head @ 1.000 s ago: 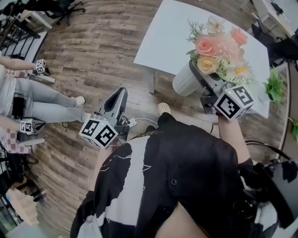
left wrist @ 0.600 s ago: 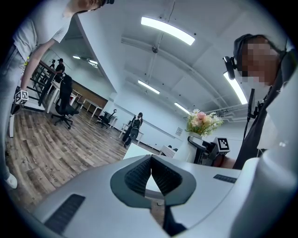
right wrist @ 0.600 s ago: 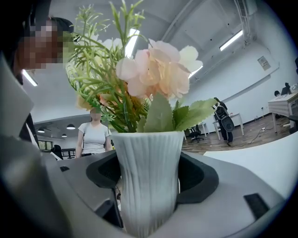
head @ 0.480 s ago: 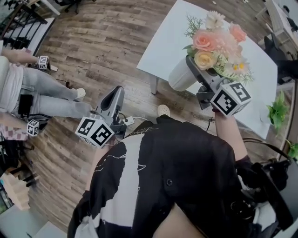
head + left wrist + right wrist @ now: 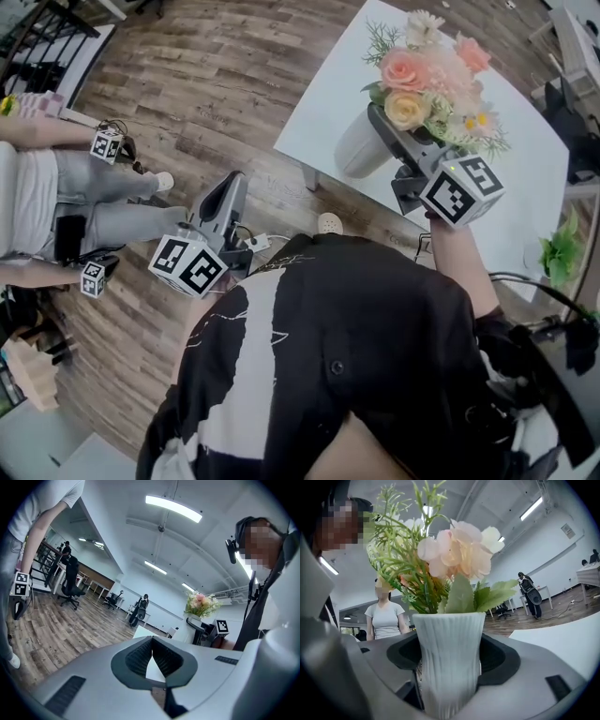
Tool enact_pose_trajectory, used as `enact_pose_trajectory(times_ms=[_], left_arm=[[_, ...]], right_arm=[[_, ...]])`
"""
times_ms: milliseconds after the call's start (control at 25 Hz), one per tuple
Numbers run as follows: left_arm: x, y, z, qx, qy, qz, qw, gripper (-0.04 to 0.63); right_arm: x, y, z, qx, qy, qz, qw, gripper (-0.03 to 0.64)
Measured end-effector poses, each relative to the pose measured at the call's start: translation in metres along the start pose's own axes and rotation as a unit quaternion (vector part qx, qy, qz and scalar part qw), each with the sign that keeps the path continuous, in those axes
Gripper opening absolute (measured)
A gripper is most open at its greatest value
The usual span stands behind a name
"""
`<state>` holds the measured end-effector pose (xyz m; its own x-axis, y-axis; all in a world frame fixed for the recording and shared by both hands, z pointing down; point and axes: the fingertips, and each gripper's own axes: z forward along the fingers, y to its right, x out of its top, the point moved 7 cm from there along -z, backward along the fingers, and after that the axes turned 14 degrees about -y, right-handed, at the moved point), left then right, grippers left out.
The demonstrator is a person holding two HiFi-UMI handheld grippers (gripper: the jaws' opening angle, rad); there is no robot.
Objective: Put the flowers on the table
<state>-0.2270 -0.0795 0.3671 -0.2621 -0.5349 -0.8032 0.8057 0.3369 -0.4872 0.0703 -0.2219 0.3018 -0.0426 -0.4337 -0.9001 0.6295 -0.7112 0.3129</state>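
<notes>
right hand-held gripper (image 5: 450, 658): pinching the vase, one dark pad on each side of its ribbed white wall, low on the body
vase (image 5: 361, 150): white and ribbed, upright between the jaws in the right gripper view. It stands just beyond the right hand-held gripper's marker cube (image 5: 459, 189), on its far-left side
flowers (image 5: 427, 80): pink, peach and cream blooms with green sprigs. They rise from the vase mouth above the jaws and fill the top of the right gripper view
counter (image 5: 323, 89): white, at the far right of the scene. In the head view the vase sits over its near-left edge, and I cannot tell whether the base touches the top
counter from the right gripper: a white strip low on the right, just beside the vase
left hand-held gripper (image 5: 230, 187): pads pressed together at the tips, nothing between them. It is held over the wooden floor (image 5: 216, 84), left of the counter and well apart from the vase
view from the left gripper: the flowers and the right gripper's cube show far to the right
second person (image 5: 56, 197): at the far left, in light clothes, holding two more grippers with marker cubes
green plant (image 5: 561, 251): at the right edge, near the counter's right end
</notes>
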Motion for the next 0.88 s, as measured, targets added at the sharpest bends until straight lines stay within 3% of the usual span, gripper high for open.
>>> enact_pose_trajectory(times_ms=[880], left_arm=[[0.000,-0.017,0.024,0.066,0.008,-0.034,0.9972,0.011]], right_arm=[[0.007,0.050,0.073,0.057,-0.024,0.010,0.998,0.347]])
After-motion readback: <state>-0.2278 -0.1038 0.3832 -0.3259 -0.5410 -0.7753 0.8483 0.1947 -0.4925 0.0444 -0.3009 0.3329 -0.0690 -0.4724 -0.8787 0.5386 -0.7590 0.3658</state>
